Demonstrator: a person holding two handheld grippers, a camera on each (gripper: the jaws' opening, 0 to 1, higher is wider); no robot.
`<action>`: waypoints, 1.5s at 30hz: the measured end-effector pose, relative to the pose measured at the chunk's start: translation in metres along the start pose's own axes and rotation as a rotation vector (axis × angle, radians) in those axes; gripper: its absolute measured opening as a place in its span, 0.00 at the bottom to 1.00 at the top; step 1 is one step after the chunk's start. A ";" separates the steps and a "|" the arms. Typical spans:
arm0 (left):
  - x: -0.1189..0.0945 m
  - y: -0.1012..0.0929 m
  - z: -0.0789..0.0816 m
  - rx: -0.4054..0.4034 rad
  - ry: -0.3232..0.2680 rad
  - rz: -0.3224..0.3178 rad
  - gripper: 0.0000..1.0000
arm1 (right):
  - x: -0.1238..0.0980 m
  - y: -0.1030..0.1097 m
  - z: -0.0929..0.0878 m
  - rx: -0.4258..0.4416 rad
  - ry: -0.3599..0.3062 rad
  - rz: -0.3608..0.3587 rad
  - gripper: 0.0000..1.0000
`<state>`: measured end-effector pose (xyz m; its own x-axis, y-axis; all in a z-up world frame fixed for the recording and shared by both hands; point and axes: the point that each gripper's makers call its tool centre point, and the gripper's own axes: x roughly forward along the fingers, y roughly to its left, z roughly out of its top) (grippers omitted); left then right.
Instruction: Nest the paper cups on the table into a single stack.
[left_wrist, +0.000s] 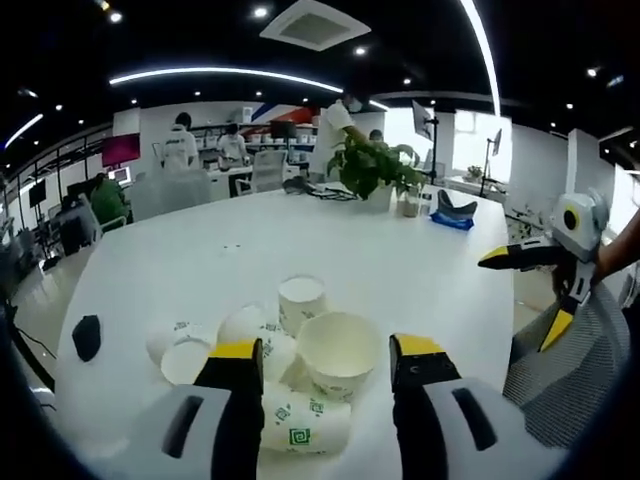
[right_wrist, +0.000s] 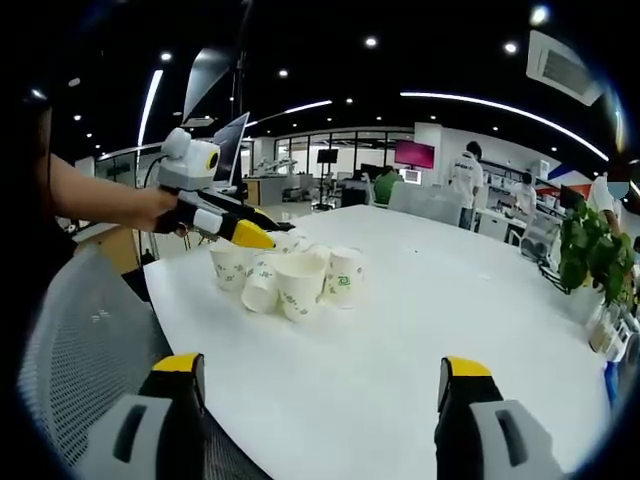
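In the left gripper view, the left gripper (left_wrist: 325, 365) rises from the bottom of the frame with its yellow-tipped jaws spread wide and holding nothing. The paper cups (left_wrist: 270, 365) sit in a loose cluster on the white table (left_wrist: 400, 255) at lower centre, some upright and some lying on their sides. One wide upright cup (left_wrist: 338, 352) shows just between the jaw tips, and a tipped cup (left_wrist: 300, 425) lies nearest the camera. The right gripper (left_wrist: 525, 290) hangs at the right edge, off the table, its jaws apart and empty. A potted plant (left_wrist: 375, 170) stands at upper centre. In the right gripper view, the spread jaws frame the bottom, and the cups are at left centre beneath the other gripper's yellow tips.
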<state>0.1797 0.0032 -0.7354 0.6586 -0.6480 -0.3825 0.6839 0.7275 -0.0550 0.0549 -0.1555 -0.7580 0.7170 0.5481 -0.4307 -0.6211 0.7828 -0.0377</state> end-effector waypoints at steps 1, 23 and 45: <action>0.002 0.001 -0.001 -0.002 0.002 0.000 0.49 | 0.000 0.000 0.000 0.000 0.001 -0.001 0.98; 0.043 0.014 -0.018 -0.125 0.105 0.045 0.28 | 0.000 -0.002 -0.005 -0.002 0.029 -0.007 0.96; 0.049 0.014 -0.025 -0.116 0.146 0.006 0.02 | 0.000 -0.004 -0.008 -0.005 0.041 -0.014 0.95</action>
<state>0.2131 -0.0126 -0.7779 0.6040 -0.6104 -0.5124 0.6341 0.7575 -0.1549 0.0549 -0.1606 -0.7655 0.7122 0.5243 -0.4668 -0.6126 0.7889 -0.0486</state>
